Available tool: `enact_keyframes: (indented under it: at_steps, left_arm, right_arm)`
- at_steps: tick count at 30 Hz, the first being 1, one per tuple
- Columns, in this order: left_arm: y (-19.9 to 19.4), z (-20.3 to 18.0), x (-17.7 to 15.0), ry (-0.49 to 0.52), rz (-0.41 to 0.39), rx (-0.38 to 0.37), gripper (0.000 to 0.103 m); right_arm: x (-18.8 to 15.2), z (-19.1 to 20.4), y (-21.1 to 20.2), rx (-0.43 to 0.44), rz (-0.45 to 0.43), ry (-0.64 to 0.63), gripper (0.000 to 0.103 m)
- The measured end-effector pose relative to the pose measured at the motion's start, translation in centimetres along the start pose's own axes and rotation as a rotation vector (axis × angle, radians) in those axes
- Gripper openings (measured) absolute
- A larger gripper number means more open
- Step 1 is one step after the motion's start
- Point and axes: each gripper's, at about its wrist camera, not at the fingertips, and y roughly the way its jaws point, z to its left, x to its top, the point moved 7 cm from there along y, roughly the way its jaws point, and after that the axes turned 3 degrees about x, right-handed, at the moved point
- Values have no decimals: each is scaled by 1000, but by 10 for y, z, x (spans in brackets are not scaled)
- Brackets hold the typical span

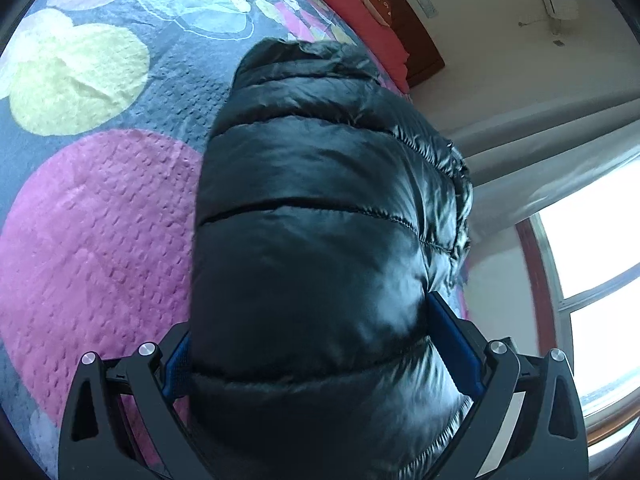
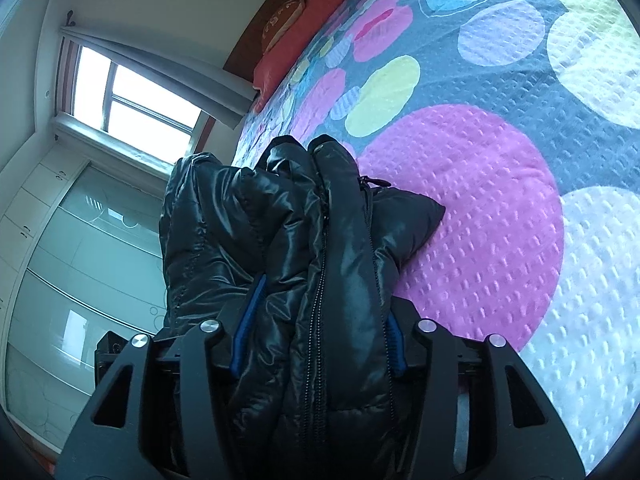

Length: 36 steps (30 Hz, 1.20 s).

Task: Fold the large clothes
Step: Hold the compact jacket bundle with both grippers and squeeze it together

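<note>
Both grippers have a bite of the black puffer jacket (image 1: 320, 220) right now, so that's where the jacket is: bunched up between my two hands, over the spotted bedspread (image 1: 100, 220). The left gripper (image 1: 316, 344) is spread fairly wide, its blue pads pressed into a thick quilted roll that runs straight away from the jaws toward the red pillows (image 1: 360, 4). The right gripper (image 2: 316, 320) has its jaws closer together, pinching several layers along the zipper (image 2: 320, 280), and that bundle also runs lengthwise out from the fingers, with one corner poking toward the big pink circle on the bedspread (image 2: 480, 200).

My guess is the next move is laying this down onto the bedspread, and neither hand is "nearer" since both are already holding. I can't tell how much of the far end touches the bedspread.

Past the jacket there's a curtain (image 1: 520, 152) and window (image 2: 132, 100). Nothing I can see blocks the bedspread.
</note>
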Motion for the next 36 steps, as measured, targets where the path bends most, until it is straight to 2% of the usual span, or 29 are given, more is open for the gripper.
enact_keyframes:
  at_steps: [3, 5, 8, 11, 16, 19, 22, 24, 26, 29, 32, 34, 36]
  left_arm:
    - [-22, 12, 6, -9, -38, -28, 97]
    - [-33, 19, 13, -17, -71, -38, 97]
    - [-38, 33, 24, -26, -80, -13, 97]
    - [-35, 38, 31, -44, -81, -17, 97]
    - [-21, 38, 44, -31, -67, -7, 97]
    - [-8, 26, 47, -20, -56, -1, 97]
    - [-3, 20, 51, 9, -51, 36, 97]
    - [1, 16, 52, 28, -43, 71, 98]
    - [8, 12, 52, 44, -33, 115, 98]
    - [17, 7, 52, 90, -25, 191, 98]
    - [30, 1, 52, 172, -22, 297, 98]
    - [38, 2, 53, 181, -4, 311, 98]
    - [43, 5, 54, 166, 24, 292, 98]
  right_arm:
    - [8, -2, 6, -16, 15, -11, 59]
    - [10, 0, 5, -38, 25, -27, 68]
    - [14, 6, 1, -71, 39, -62, 75]
    - [25, 11, -7, -69, 27, -65, 81]
    - [44, 6, 0, -76, 25, -4, 84]
    - [49, 4, 8, -103, 38, -7, 88]
    - [53, 5, 15, -113, 50, -26, 90]
    - [53, 2, 18, -130, 52, -36, 83]
    - [53, -2, 21, -131, 49, -26, 63]
    - [50, -8, 20, -136, 39, -11, 49]
    - [46, -17, 20, -143, 31, 14, 43]
    - [41, -22, 18, -129, 11, 58, 40]
    - [33, -26, 14, -122, -17, 91, 38]
